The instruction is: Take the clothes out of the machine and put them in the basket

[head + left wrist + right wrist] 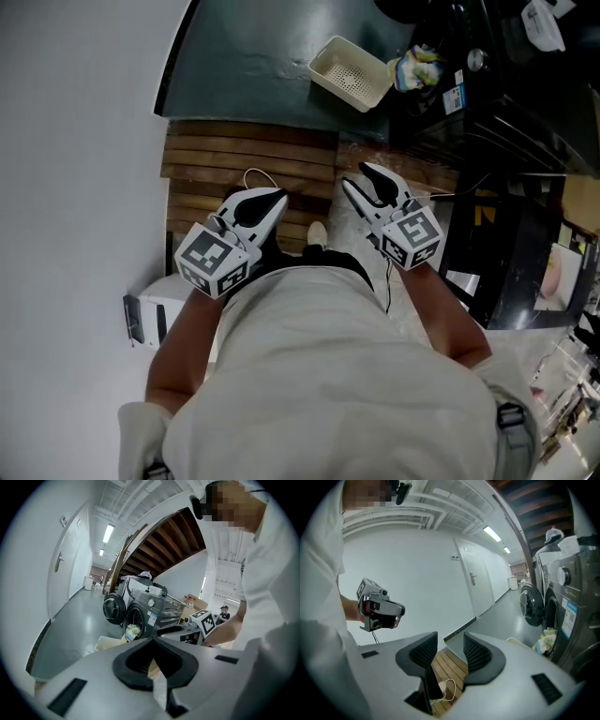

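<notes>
- Head view check: standing on slatted wooden platform (pixel 244 155), no tabletop anywhere. Places given by platform edges instead.
- Basket (pixel 354 77) down on dark floor, just past platform's far edge toward its far right corner; looks empty.
- Clothes (pixel 417 66) bunched in mouth of machine (pixel 473 42), just right of basket, well apart from both claws.
- Left gripper (pixel 279 198) pressed together on nothing. Right gripper (pixel 357 176) spread, only slats and cable showing through its gap.
- Must open left claw before reaching in; otherwise probably just shoves cloth deeper into drum.
- Could snag loose white cable (pixel 258 176) lying between the claws mid-platform when stepping off far edge, and stumble.
- May drag rest of bundle onto floor, short of basket, if pinching one trailing corner only.
- Might clip open door (pixel 114 609) on way in.
</notes>
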### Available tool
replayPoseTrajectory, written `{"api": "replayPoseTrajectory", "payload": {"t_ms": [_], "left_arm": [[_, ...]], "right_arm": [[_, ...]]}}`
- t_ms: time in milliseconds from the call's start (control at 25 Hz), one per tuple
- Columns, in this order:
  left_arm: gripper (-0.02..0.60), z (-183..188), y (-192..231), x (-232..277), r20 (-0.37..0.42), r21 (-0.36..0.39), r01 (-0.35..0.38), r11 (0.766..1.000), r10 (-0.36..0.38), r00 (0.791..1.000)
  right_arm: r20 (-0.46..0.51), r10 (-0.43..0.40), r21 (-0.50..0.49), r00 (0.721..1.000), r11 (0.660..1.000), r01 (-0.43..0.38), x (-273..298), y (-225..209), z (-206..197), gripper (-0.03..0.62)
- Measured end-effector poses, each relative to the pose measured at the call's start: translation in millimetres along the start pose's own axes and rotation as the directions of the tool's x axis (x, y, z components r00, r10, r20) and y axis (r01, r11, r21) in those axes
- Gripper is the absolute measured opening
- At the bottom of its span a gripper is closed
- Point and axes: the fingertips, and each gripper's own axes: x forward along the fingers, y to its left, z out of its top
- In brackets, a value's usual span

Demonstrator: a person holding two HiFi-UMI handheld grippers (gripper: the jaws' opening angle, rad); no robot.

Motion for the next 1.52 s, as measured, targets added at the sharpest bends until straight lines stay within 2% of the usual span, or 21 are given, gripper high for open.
{"api": "replayPoseTrajectory", "payload": {"t_ms": [200,360,560,680,920,1000,1120,1320,1520], "left_arm": [[-0.003,25.8,36.2,22.7,-0.005,0.029,0.045,0.999,-0.045,0.999],[-0.003,45.9,77.6,35.5,-0.009,0.028,0.104,0.994,-0.104,0.995],[-0.003,71.3,165.1,38.3,-0.019,0.05,0.196,0.979,-0.195,0.981],[-0.003,85.2,225.0,41.9,-0.034,0.07,0.259,0.963,-0.257,0.966],[-0.003,128.6,324.6,25.0,-0.136,0.131,0.423,0.896,-0.407,0.903],[-0.003,147.7,349.4,13.7,-0.169,0.136,0.467,0.874,-0.444,0.88],[-0.003,172.5,377.0,4.2,-0.198,0.146,0.513,0.846,-0.483,0.853],[-0.003,204.6,382.4,9.0,-0.22,0.131,0.588,0.798,-0.555,0.802],[-0.003,215.0,376.4,35.7,-0.251,0.106,0.652,0.751,-0.614,0.748]], "right_arm": [[0.009,-0.032,0.01,0.999,0.999,0.032,28.9,-22.0,19.4,0.16],[-0.008,-0.091,0.033,0.996,0.995,0.091,62.3,-46.1,27.3,0.16],[-0.039,-0.194,0.056,0.98,0.979,0.196,133.1,-75.7,47.0,0.16],[-0.062,-0.281,0.075,0.958,0.955,0.285,175.9,-93.5,62.8,0.16],[-0.095,-0.457,0.167,0.884,0.869,0.467,253.3,-110.9,117.4,0.16],[-0.111,-0.495,0.185,0.862,0.842,0.507,272.8,-111.0,138.0,0.16],[-0.125,-0.526,0.189,0.841,0.82,0.541,295.1,-110.5,167.8,0.169],[-0.123,-0.604,0.193,0.788,0.764,0.616,293.6,-122.6,198.3,0.207],[-0.133,-0.694,0.227,0.708,0.674,0.703,278.9,-171.8,191.9,0.259]]}}
